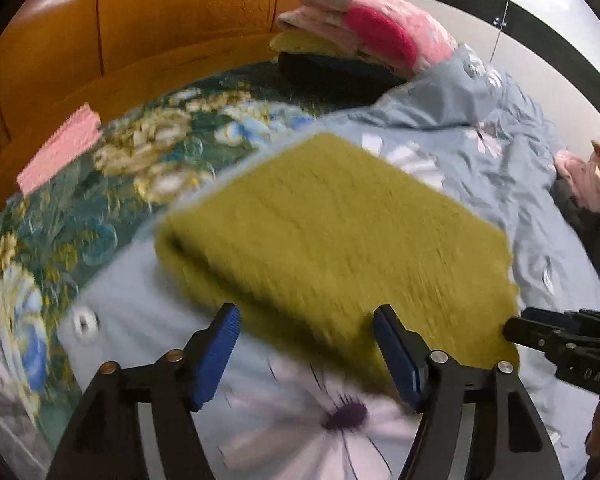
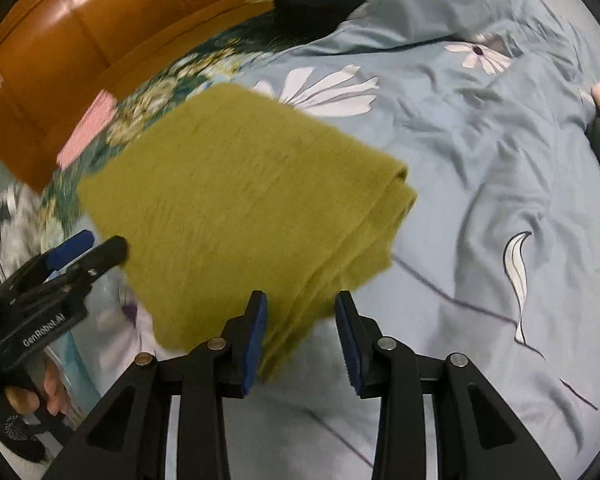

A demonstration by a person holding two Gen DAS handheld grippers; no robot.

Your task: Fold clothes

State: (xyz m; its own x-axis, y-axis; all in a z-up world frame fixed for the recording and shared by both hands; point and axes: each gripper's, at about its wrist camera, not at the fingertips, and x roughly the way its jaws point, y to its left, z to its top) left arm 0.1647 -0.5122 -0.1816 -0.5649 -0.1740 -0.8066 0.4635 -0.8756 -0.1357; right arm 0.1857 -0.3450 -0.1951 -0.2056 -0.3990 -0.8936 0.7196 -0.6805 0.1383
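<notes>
The left hand-held gripper (image 1: 306,344) is released, its blue-padded fingers (image 1: 216,356) spread wide at the near edge of the folded olive-green fuzzy knit garment (image 1: 332,232). The right hand-held gripper (image 2: 301,336) is likewise released, its blue pads (image 2: 256,336) straddling the garment's layered near corner without pressing it. The garment lies on the pale blue daisy-print duvet (image 2: 480,184) covering the bed. Farther off, a stack of folded clothes (image 1: 352,40), pink over yellow over dark, sits near the glossy orange-brown headboard (image 1: 148,20).
</notes>
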